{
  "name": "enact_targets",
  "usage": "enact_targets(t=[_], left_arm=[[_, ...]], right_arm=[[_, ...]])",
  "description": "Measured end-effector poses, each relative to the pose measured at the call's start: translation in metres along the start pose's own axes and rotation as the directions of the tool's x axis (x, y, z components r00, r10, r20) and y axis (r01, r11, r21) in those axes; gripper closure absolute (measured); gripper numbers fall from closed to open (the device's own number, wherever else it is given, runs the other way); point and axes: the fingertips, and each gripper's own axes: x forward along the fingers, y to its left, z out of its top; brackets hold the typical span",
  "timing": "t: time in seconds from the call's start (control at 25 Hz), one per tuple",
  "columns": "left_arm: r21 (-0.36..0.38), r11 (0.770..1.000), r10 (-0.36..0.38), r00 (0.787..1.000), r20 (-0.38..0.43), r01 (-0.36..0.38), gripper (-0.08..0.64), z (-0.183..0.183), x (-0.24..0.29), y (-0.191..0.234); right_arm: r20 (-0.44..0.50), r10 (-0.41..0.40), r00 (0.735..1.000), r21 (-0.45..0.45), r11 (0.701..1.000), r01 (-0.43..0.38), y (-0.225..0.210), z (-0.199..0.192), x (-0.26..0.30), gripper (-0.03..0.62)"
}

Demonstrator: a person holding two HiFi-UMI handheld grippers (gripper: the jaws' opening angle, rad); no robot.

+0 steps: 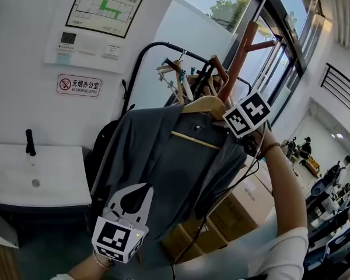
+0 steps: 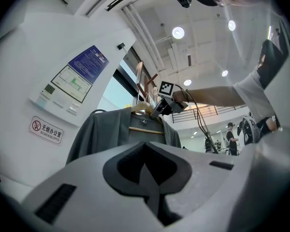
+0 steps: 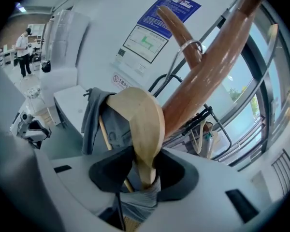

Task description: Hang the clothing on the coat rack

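Note:
A grey jacket (image 1: 163, 168) hangs on a wooden hanger (image 1: 201, 105) beside the brown wooden coat rack (image 1: 240, 54). My right gripper (image 1: 221, 120) is shut on the hanger's shoulder end and the collar fabric there. In the right gripper view the hanger (image 3: 142, 115) runs up out of my right gripper (image 3: 145, 175). Its metal hook (image 3: 191, 46) loops round a peg of the rack (image 3: 212, 66). My left gripper (image 1: 134, 196) is low in front of the jacket's hem. Seen from the left gripper view, my left gripper (image 2: 146, 146) has its pads together, and the whole jacket (image 2: 106, 129) shows beyond them.
A white sink (image 1: 6, 179) with a black tap (image 1: 30, 142) stands at the left wall. Behind the jacket is a black metal rail (image 1: 149, 54) with spare hangers. Cardboard boxes (image 1: 245, 209) sit under the rack. Windows run along the right, with people far off.

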Motion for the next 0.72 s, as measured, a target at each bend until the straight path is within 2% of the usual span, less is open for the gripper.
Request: enact_targets(t=[0.28,0.52,0.72], left_arm=[[0.014,1.000,0.004,1.000,-0.018,-0.003,0.552,0.002,-0.007,-0.014],[0.036,0.999,0.005,1.000,-0.029,-0.004,0.552,0.004,-0.014,-0.028],[0.055,0.998,0.018,0.999,-0.046,-0.015,0.552,0.004,-0.019,-0.038]], right_arm=[[0.072,0.006,0.997,0.016,1.000,-0.007,0.012,-0.013,0.004,0.420],[0.156,-0.063,0.986,0.015,0.998,0.062,0.012,-0.015,-0.001,0.419],[0.228,-0.089,0.970,0.043,0.996,0.081,0.012,-0.013,-0.012,0.347]])
